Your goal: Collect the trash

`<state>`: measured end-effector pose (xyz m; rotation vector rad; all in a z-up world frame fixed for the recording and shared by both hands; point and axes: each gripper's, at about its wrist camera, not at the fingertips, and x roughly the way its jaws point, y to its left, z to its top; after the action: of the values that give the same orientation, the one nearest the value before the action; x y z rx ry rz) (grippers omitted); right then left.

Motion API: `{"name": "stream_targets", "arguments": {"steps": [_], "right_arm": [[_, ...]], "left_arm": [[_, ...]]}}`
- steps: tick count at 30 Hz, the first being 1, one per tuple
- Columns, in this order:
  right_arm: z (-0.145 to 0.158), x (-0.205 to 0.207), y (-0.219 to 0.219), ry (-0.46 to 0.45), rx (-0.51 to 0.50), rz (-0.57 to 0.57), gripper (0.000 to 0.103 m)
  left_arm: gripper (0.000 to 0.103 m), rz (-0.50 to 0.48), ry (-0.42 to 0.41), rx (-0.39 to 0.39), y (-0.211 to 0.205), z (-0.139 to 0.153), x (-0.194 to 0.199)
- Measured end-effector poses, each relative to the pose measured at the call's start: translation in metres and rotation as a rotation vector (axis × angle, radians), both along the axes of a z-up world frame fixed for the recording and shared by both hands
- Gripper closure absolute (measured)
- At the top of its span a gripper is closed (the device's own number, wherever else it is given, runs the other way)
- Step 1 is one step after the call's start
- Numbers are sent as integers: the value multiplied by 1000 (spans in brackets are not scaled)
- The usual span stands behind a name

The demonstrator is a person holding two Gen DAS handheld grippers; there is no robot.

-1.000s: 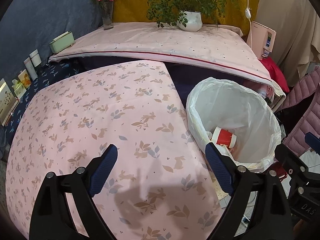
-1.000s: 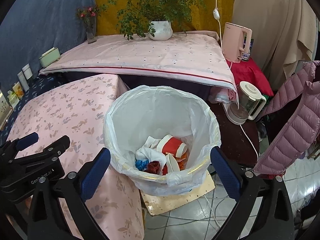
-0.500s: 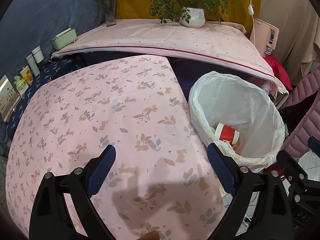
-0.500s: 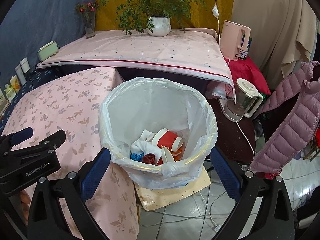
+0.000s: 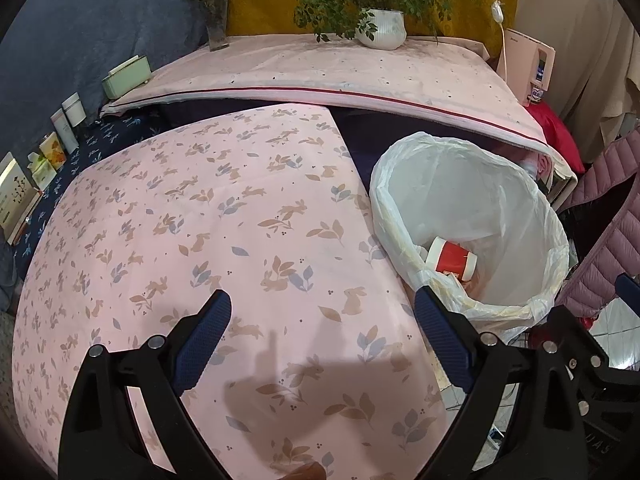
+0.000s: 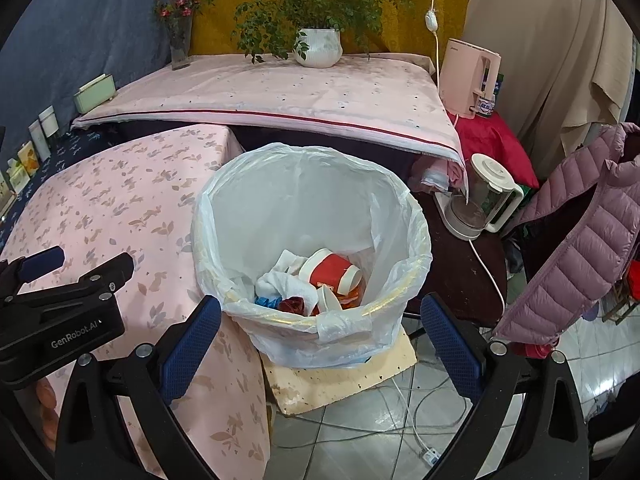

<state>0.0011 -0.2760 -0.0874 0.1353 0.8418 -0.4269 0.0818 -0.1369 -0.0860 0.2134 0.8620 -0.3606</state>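
A bin lined with a white plastic bag (image 6: 312,184) (image 5: 472,184) stands on the floor beside the pink leaf-print table (image 5: 224,216). Inside lie a red-and-white paper cup (image 6: 332,272) (image 5: 452,258), crumpled white tissue (image 6: 288,284) and small red and blue scraps. My right gripper (image 6: 320,340) hangs open in front of the bin's near rim, nothing between its fingers. My left gripper (image 5: 324,332) is open over the table's near right part, holding nothing; it also shows at the left of the right wrist view (image 6: 60,280).
A raised pink-covered surface (image 6: 280,92) behind carries a potted plant (image 6: 318,50) and a flower vase (image 6: 180,46). A pink appliance (image 6: 470,76), a blender jug (image 6: 484,200), a purple puffer jacket (image 6: 580,240) and floor cables (image 6: 408,412) lie to the right. Boxes (image 5: 44,152) line the table's left.
Both grippers have drawn back and lifted slightly, so the bin and table sit a little farther and lower in view. Both stay open and empty.
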Motion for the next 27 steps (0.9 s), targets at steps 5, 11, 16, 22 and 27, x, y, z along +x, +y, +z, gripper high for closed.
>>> {"name": "stream_targets", "arguments": {"steps": [5, 11, 16, 22, 27], "right_arm": [[-1, -1, 0, 0, 0, 0, 7], [-3, -3, 0, 4, -1, 5, 7], [-4, -3, 0, 8, -2, 9, 7], [-6, -3, 1, 10, 1, 8, 7], [-7, -3, 0, 11, -2, 8, 7]], "left_arm": [[14, -1, -1, 4, -2, -1, -2], [14, 0, 5, 1, -2, -2, -3], [14, 18, 11, 5, 0, -4, -3], [14, 19, -1, 11, -2, -3, -5], [14, 2, -7, 17, -6, -2, -8]]}}
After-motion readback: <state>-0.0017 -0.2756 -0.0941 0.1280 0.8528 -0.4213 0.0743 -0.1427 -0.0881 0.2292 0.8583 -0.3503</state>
